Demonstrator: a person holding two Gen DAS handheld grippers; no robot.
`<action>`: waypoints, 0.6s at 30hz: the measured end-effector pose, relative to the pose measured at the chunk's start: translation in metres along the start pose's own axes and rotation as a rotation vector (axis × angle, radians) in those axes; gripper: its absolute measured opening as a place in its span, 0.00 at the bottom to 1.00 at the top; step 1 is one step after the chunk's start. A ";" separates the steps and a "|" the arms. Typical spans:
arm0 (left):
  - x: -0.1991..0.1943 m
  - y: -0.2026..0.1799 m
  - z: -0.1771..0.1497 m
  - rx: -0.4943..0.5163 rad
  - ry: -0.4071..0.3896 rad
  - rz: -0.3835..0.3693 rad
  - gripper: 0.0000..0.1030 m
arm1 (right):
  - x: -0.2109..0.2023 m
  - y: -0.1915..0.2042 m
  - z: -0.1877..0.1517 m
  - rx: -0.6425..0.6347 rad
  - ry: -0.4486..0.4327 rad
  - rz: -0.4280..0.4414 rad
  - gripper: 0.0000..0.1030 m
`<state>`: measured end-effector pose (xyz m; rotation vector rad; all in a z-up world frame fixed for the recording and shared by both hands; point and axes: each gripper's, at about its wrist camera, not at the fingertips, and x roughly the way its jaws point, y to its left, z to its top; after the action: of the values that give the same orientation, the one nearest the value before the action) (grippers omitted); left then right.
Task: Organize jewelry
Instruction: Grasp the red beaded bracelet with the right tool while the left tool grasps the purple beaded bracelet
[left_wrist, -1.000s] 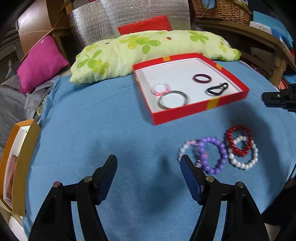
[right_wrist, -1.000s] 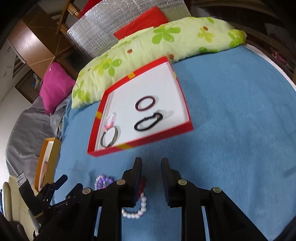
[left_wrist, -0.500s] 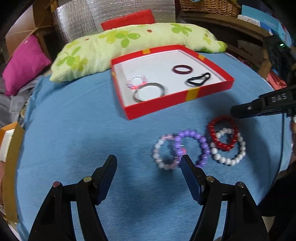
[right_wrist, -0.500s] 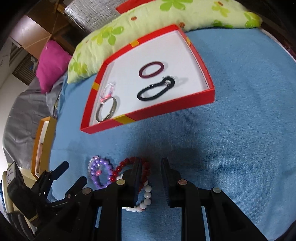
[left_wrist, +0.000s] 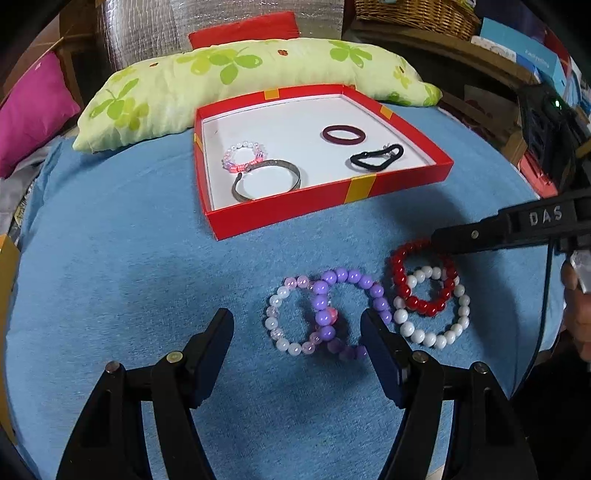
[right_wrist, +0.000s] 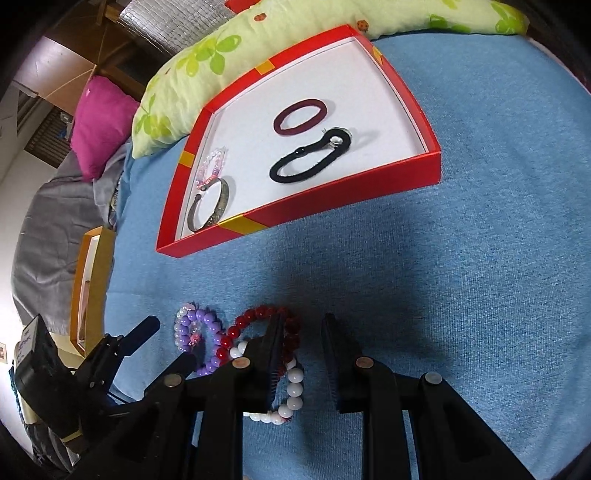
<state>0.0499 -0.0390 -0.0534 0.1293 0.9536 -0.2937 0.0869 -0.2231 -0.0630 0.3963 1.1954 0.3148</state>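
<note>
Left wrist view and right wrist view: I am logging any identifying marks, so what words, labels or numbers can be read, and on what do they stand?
"DAS": raised letters on the side of the right gripper, seen in the left wrist view.
Blue boxes on the shelf at the back: print too small to read.
White label on the left gripper's camera block, in the right wrist view: handwriting too blurred to read.
Red box and bracelets: no text.

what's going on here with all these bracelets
A person with a gripper in each hand is sorting jewelry into a red box on a blue cloth. Four pieces already lie inside it. Four beaded bracelets remain on the cloth: pale, purple, red, white. The left gripper is open over the pale and purple ones; the right gripper, jaws narrowly apart, holds nothing at the red one.
</note>
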 end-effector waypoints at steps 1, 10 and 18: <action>0.000 0.001 0.001 -0.005 -0.002 -0.015 0.70 | 0.000 0.001 0.000 -0.001 -0.004 0.001 0.22; 0.010 0.004 0.004 -0.045 -0.001 -0.087 0.32 | 0.003 0.016 -0.006 -0.107 -0.031 -0.043 0.11; 0.003 0.003 0.004 -0.010 -0.031 -0.088 0.10 | -0.016 0.012 -0.003 -0.099 -0.133 -0.041 0.10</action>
<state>0.0556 -0.0372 -0.0532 0.0737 0.9313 -0.3709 0.0785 -0.2191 -0.0448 0.3016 1.0520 0.3058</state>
